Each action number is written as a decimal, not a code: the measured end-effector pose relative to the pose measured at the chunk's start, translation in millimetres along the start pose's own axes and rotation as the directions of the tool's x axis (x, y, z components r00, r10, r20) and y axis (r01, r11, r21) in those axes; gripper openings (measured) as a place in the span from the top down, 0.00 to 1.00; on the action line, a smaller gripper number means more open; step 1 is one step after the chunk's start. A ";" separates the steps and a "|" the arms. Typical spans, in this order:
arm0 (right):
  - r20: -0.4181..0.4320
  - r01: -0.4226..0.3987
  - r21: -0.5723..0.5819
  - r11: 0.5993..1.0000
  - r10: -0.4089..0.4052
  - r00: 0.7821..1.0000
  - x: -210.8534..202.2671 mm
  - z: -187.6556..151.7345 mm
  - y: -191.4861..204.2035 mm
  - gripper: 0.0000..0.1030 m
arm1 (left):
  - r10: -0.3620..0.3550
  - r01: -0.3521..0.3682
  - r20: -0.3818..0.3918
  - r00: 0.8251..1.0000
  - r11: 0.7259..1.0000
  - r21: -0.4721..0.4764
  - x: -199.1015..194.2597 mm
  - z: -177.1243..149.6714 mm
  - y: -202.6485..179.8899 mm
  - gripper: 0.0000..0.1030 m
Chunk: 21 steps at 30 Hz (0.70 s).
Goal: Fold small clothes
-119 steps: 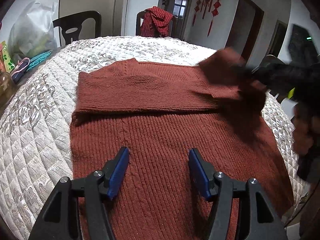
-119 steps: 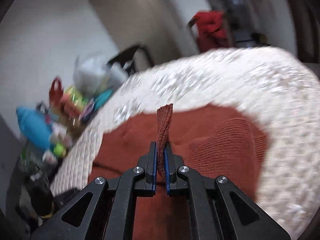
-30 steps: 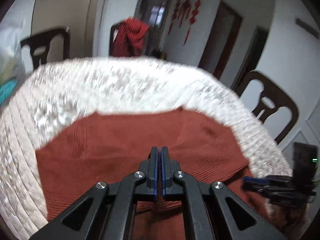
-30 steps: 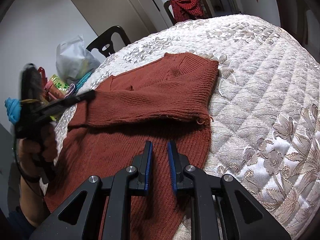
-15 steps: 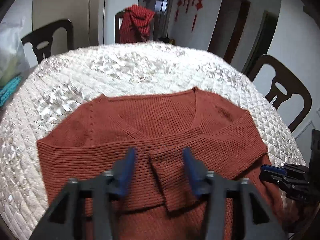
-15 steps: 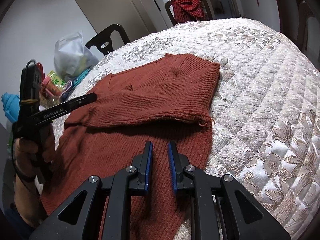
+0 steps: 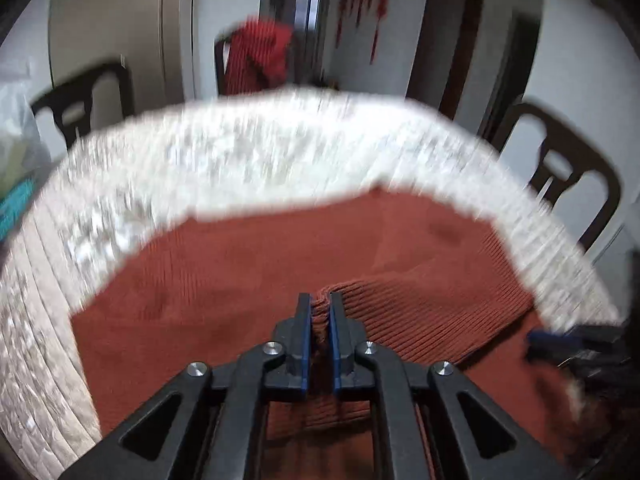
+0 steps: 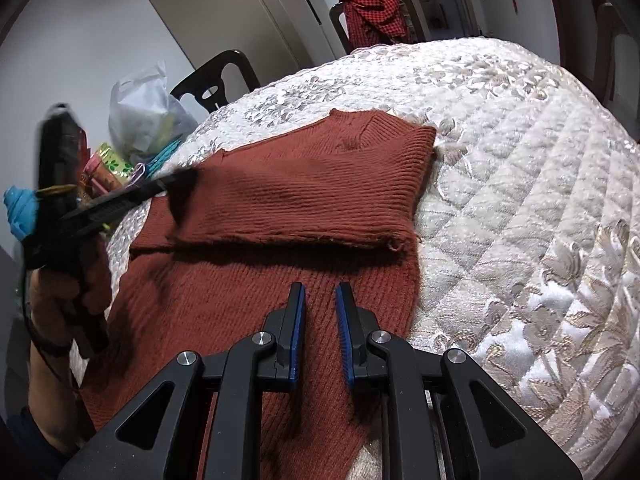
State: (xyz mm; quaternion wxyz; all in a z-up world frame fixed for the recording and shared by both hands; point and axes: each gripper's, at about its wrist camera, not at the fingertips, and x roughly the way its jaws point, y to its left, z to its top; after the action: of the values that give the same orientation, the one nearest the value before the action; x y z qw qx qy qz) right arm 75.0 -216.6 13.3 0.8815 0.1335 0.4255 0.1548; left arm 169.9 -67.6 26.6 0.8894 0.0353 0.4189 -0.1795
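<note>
A rust-red knit sweater (image 8: 304, 184) lies on the white quilted table (image 8: 520, 184), its sleeves folded across the chest. In the left wrist view my left gripper (image 7: 319, 312) is shut on a ribbed fold of the sweater (image 7: 400, 312), the sleeve end, and the view is motion-blurred. In the right wrist view the left gripper (image 8: 176, 184) shows at the sweater's left side. My right gripper (image 8: 320, 300) hovers over the sweater's lower body with its jaws slightly apart and nothing between them. It also shows at the right edge of the left wrist view (image 7: 560, 340).
Dark chairs (image 8: 216, 80) stand around the table; one holds a red checked cloth (image 8: 376, 12). A plastic bag (image 8: 144, 116) and coloured packages (image 8: 108, 168) sit at the table's left edge. Another chair (image 7: 568, 180) stands at the right.
Half a second ago my left gripper was open above the folded sleeve end; now it is shut on that ribbed fold and moving. The right gripper has barely moved.
</note>
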 end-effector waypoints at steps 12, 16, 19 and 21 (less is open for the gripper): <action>-0.026 0.161 -0.074 0.984 -0.163 0.986 9.9 29.7 -5.4 0.85 | -0.075 0.075 0.032 0.997 0.997 -0.006 -18.2 -26.3 -12.2 0.69; -0.028 0.178 -0.138 0.974 -0.183 0.983 7.5 16.3 -3.2 0.86 | -0.052 0.051 0.011 0.999 0.998 0.023 -17.2 -38.1 -18.1 0.69; -0.002 0.147 -0.108 0.983 -0.148 0.989 1.4 22.6 -6.4 0.86 | -0.048 0.047 0.023 0.999 0.999 0.025 -20.4 -32.2 -18.4 0.69; 0.041 0.136 -0.091 0.986 -0.133 0.990 -4.7 31.8 -5.8 0.86 | -0.023 0.022 0.049 0.999 1.000 0.019 -21.7 -28.9 -16.6 0.69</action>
State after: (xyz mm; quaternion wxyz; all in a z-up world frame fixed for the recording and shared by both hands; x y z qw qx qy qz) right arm 98.4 -227.0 33.6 0.9026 0.0657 0.4102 0.1125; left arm 130.2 -70.6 25.9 0.8970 0.0343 0.3956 -0.1941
